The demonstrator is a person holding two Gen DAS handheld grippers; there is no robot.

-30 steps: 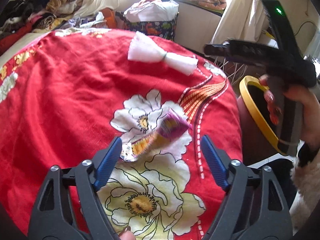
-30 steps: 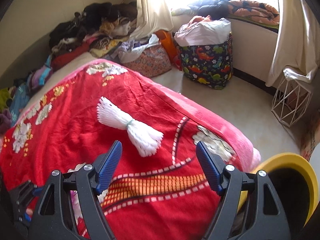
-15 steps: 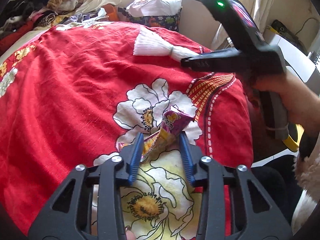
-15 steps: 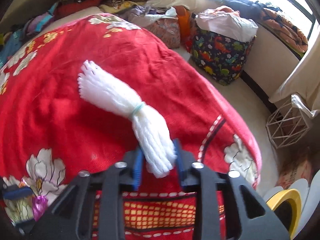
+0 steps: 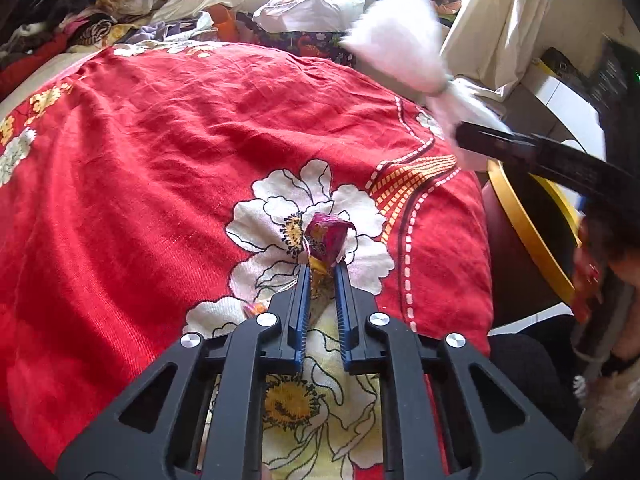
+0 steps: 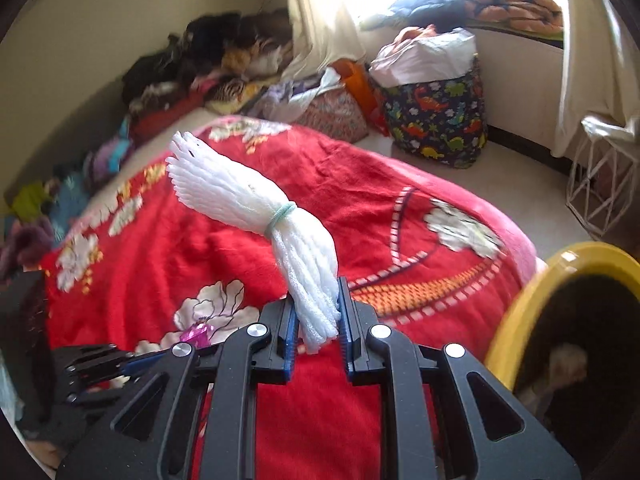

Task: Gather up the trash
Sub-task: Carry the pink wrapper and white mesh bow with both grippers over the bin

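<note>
My left gripper (image 5: pixel 321 270) is shut on a purple and yellow snack wrapper (image 5: pixel 326 238), which sticks out past the fingertips just above the red flowered blanket (image 5: pixel 160 168). My right gripper (image 6: pixel 317 312) is shut on one end of a white foam net bundle (image 6: pixel 256 204) tied with a green band, and holds it lifted off the blanket. The bundle also shows in the left wrist view (image 5: pixel 404 56), in the air at upper right. The wrapper shows in the right wrist view (image 6: pixel 196 334) at lower left.
A yellow-rimmed dark bin (image 6: pixel 576 320) stands beside the bed's right edge; it also shows in the left wrist view (image 5: pixel 532 232). A dinosaur-print bag (image 6: pixel 436 116), a white wire basket (image 6: pixel 600 184) and piles of clothes (image 6: pixel 224 60) lie beyond the bed.
Both grippers went from open to shut: the left one closed on the wrapper, the right one closed on the foam bundle and lifted it off the blanket.
</note>
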